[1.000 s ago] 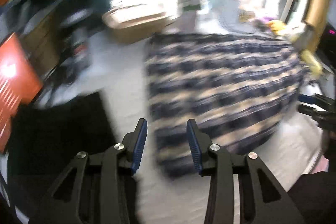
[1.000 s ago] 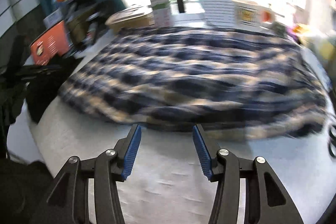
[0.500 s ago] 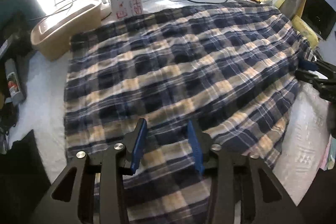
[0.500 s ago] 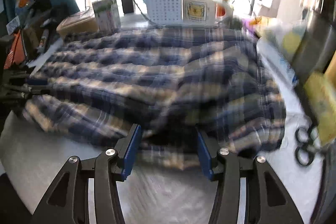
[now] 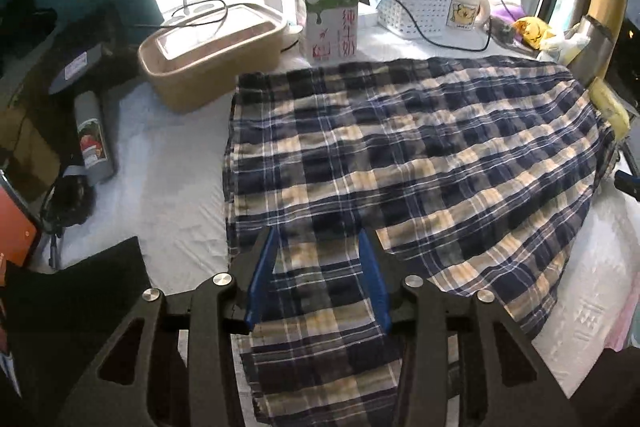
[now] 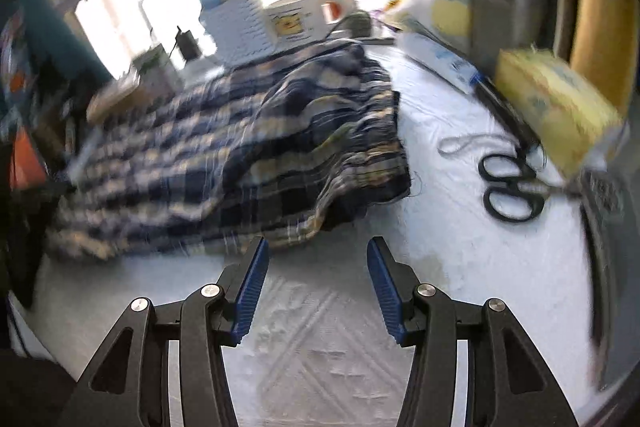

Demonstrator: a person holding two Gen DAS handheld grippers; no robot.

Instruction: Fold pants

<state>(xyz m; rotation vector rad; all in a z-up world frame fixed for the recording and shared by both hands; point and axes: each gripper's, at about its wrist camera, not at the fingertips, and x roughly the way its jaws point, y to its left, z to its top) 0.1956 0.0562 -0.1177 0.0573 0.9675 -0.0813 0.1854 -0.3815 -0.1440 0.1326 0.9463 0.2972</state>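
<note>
The navy, white and tan plaid pants (image 5: 420, 155) lie spread on the white cloth-covered table (image 5: 168, 179), with one end hanging over the near edge. My left gripper (image 5: 318, 259) is open and empty, hovering over the pants' near left part. In the right wrist view the pants (image 6: 248, 155) lie bunched, with a raised fold at their right end. My right gripper (image 6: 316, 267) is open and empty above the bare table cloth (image 6: 440, 235), just short of the pants' near edge. The right wrist view is blurred.
A tan lidded box (image 5: 212, 47), a milk carton (image 5: 330, 21), a white basket (image 5: 420, 3) and a mug (image 5: 464, 11) stand behind the pants. Black scissors (image 6: 510, 187) and a yellow pack (image 6: 556, 107) lie right of them. A grey can (image 5: 92, 131) lies at the left.
My left gripper has moved right and forward, from off the pants' left edge to over them. My right gripper has swung right along the near edge to the pants' right end.
</note>
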